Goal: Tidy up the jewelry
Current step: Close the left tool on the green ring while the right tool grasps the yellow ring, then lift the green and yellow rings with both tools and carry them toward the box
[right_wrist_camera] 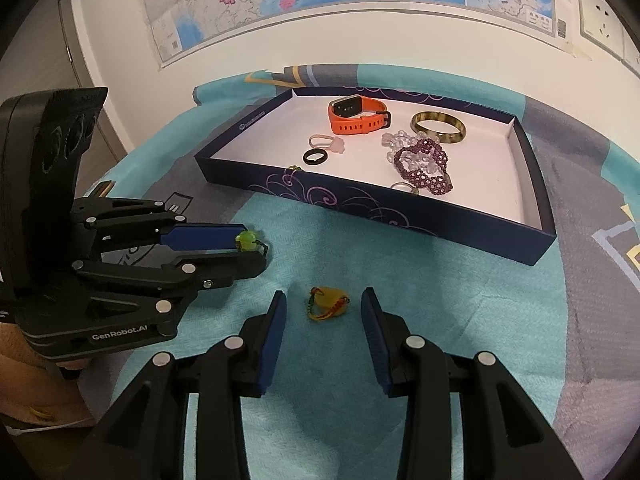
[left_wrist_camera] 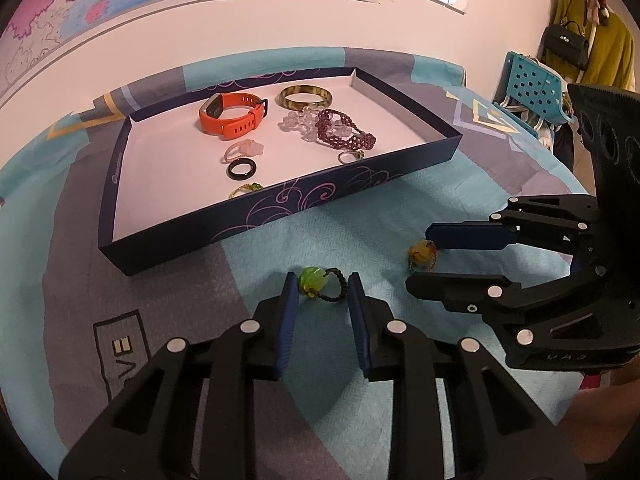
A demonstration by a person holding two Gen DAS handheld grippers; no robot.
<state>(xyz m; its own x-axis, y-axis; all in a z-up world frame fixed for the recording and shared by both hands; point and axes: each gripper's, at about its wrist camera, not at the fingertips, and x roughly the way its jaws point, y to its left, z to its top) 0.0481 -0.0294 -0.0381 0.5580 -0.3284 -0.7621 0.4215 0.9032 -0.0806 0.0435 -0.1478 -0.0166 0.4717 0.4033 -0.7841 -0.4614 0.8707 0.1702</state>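
Observation:
A green bead ring on a black cord [left_wrist_camera: 320,280] lies on the teal cloth between the fingers of my left gripper [left_wrist_camera: 323,286], whose pads press on it from both sides; the right wrist view shows the bead [right_wrist_camera: 246,239] at the tips of my left gripper [right_wrist_camera: 256,248]. A yellow bead ring [right_wrist_camera: 328,304] lies between the pads of my right gripper [right_wrist_camera: 323,306], which stands open with a gap on either side. The same yellow bead ring [left_wrist_camera: 422,254] lies between the right gripper's [left_wrist_camera: 418,258] fingers. The navy tray [left_wrist_camera: 280,208] [right_wrist_camera: 360,204] lies beyond.
In the tray lie an orange watch [left_wrist_camera: 232,118], a brown bangle [left_wrist_camera: 306,98], a purple beaded bracelet [left_wrist_camera: 344,130], a black ring [left_wrist_camera: 241,169] and small rings. A blue perforated rack [left_wrist_camera: 532,84] and hanging bags stand off the table's right. A map covers the wall.

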